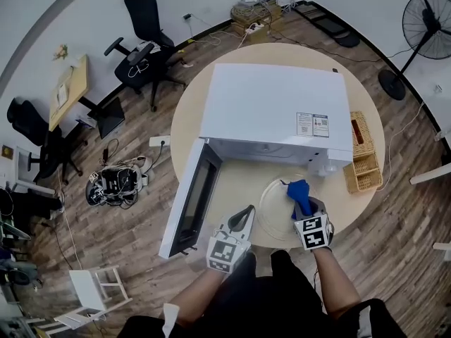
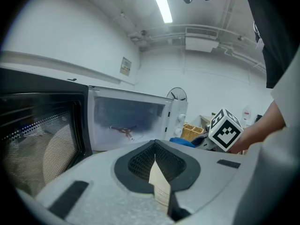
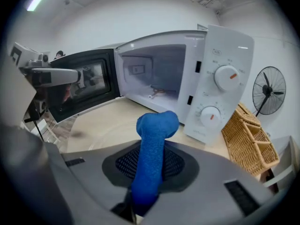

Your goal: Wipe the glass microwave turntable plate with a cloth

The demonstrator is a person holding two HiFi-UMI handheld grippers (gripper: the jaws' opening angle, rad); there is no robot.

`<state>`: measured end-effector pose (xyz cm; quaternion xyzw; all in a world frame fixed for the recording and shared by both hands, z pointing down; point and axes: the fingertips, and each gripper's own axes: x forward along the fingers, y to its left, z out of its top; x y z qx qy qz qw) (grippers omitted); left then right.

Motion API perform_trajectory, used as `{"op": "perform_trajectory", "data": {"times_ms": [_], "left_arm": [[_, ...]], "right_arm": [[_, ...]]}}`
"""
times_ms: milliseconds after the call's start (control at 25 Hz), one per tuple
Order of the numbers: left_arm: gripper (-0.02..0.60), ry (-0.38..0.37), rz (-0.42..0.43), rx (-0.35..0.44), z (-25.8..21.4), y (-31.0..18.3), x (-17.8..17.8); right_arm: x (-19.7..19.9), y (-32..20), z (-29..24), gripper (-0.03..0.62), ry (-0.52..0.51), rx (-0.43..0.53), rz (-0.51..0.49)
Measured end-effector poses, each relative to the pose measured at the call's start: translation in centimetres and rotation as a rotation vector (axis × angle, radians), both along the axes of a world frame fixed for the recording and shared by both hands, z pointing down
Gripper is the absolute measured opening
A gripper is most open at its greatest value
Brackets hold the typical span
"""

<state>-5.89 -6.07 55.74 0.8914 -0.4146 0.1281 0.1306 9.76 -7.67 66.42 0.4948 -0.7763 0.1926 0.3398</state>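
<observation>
The clear glass turntable plate (image 1: 276,204) lies flat on the round wooden table (image 1: 211,97), in front of the open white microwave (image 1: 278,108). My right gripper (image 1: 304,207) is over the plate's right side, shut on a rolled blue cloth (image 1: 299,191) that sticks out past the jaws. In the right gripper view the blue cloth (image 3: 154,130) stands up between the shut jaws, and the plate (image 3: 101,134) shows faintly beyond. My left gripper (image 1: 247,213) hovers at the plate's left rim, jaws shut with nothing held. The left gripper (image 2: 154,149) faces the microwave cavity (image 2: 126,125).
The microwave door (image 1: 192,204) hangs open to the left, close to my left gripper. A wicker basket (image 1: 364,153) sits at the table's right edge beside the microwave. Office chairs (image 1: 144,48), a floor fan (image 1: 425,25) and cables ring the table.
</observation>
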Motion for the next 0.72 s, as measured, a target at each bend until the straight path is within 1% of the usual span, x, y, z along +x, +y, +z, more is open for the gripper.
{"op": "perform_trajectory", "data": {"times_ms": [120,240,400,560,720], "left_arm": [[0.005,0.002,-0.034,-0.012,0.2,0.6,-1.0],[0.005,-0.014,-0.049,-0.017,0.5,1.1,-2.1],[0.005,-0.026,-0.062,-0.005,0.2,1.1,-2.9],[0.005,-0.031,-0.075,-0.001,0.0,1.3,-3.8],[0.005,-0.036,-0.075,0.001,0.1,1.4,-4.0]], "right_arm": [[-3.4,1.3,0.0,0.077,-0.037,-0.02,-0.08],[-6.3,2.5,0.4,0.077,-0.065,-0.038,-0.136],[-9.5,3.5,0.8,0.077,-0.073,-0.046,-0.217],[-11.5,4.6,1.3,0.077,-0.08,-0.069,-0.262],[-11.8,5.2,2.1,0.077,-0.068,-0.087,-0.284]]}}
